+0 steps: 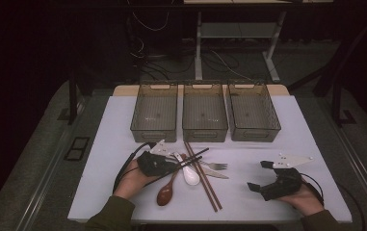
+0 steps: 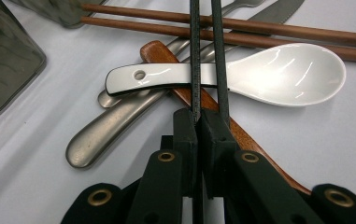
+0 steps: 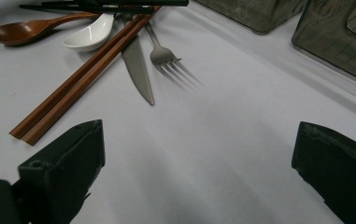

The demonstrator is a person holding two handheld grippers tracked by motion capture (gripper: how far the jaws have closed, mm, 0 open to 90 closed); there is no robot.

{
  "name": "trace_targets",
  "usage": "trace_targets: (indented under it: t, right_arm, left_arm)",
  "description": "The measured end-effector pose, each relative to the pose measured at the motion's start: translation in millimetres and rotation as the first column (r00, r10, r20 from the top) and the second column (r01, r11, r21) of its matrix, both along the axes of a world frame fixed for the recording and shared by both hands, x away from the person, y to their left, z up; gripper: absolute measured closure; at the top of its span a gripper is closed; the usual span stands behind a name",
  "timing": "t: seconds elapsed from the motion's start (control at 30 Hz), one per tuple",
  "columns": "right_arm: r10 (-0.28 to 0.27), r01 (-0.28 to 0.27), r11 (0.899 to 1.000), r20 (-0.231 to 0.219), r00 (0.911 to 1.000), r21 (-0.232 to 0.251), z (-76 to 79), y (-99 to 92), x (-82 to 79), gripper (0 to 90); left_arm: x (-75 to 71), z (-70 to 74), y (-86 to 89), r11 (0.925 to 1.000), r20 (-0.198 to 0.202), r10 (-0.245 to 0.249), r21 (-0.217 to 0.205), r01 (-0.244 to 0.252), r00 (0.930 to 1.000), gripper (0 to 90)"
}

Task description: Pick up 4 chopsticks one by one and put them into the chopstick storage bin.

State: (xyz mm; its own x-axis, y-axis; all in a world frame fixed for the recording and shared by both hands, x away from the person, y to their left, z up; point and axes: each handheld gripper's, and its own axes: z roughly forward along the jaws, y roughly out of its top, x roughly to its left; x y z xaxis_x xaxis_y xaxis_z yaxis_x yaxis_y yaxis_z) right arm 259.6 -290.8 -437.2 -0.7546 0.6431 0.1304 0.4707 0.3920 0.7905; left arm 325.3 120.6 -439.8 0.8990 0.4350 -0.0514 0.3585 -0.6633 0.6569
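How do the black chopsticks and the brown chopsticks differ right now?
The black chopsticks are clamped between the shut jaws of the left gripper, while the brown chopsticks lie on the table with no gripper on them. The black pair is thin and dark, while the brown pair is thicker and wooden-looking. In the high view the black pair crosses over the brown pair. Both pairs lie side by side.

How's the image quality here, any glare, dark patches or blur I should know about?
High view: room dark around the lit white table. Left gripper view: bright glare streaks on the white spoon, and the left gripper, shut on the black chopsticks, is sharp. Right gripper view: fork casts long shadows; near jaws soft.
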Motion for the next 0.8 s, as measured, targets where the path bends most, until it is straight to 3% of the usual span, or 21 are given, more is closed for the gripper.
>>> trace_targets:
  t: [0.8]
  right_arm:
    - [0.006,-0.006,1.000,-0.006,1.0000,-0.001,-0.4,0.4,0.1,2.6]
  left_arm:
    - [-3.5,14.3,10.2,0.9968,0.002,0.041,-0.069,-0.040,0.9992,84.2]
